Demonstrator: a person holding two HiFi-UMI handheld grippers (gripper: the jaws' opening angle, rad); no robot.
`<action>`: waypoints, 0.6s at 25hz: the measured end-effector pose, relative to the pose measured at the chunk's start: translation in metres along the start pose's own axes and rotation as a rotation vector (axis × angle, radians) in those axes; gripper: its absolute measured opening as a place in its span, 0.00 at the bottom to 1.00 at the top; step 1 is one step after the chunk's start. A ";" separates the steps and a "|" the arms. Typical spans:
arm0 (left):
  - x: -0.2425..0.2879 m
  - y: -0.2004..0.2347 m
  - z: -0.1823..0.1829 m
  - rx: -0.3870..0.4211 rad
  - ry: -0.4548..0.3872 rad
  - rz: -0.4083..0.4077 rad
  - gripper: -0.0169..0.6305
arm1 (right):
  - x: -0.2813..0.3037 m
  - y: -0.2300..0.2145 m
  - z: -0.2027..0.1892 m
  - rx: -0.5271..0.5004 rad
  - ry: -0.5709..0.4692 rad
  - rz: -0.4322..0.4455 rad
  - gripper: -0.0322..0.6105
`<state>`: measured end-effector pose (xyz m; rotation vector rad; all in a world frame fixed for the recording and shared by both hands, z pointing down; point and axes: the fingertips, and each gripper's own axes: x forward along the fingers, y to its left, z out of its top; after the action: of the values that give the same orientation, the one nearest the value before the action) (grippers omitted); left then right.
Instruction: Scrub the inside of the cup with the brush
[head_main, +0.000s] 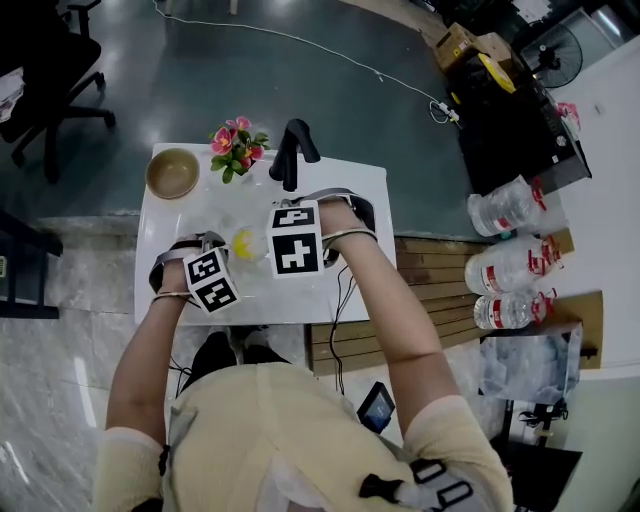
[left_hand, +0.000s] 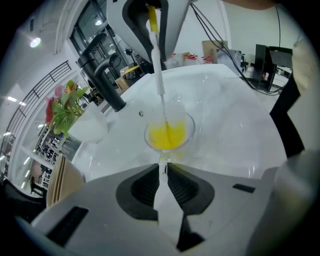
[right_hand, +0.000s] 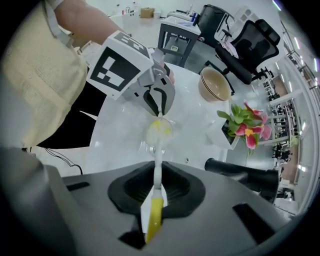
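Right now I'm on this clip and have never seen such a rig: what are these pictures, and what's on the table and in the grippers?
No robot here: a person holds a two-jaw gripper in each hand, and the cubes with square markers belong to those grippers. One picture looks down from a camera on the person's head; the other two come from cameras riding on each gripper. On the white table stand a bowl, flowers and a black tap. The left gripper is shut on the clear cup. The right gripper is shut on the brush, whose yellow head sits inside the cup.
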<state>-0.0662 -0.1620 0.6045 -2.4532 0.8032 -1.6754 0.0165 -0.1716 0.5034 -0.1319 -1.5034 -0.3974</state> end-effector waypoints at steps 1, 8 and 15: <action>-0.001 0.000 0.000 0.002 -0.001 -0.002 0.11 | 0.002 0.000 -0.001 0.018 -0.001 0.011 0.13; -0.002 -0.002 0.000 0.003 -0.009 -0.010 0.12 | 0.021 0.007 -0.007 0.130 -0.016 0.078 0.13; 0.000 -0.002 0.000 0.003 -0.010 -0.008 0.11 | 0.027 0.022 -0.014 0.151 0.014 0.038 0.13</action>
<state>-0.0655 -0.1606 0.6050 -2.4638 0.7905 -1.6646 0.0372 -0.1600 0.5324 -0.0384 -1.5095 -0.2527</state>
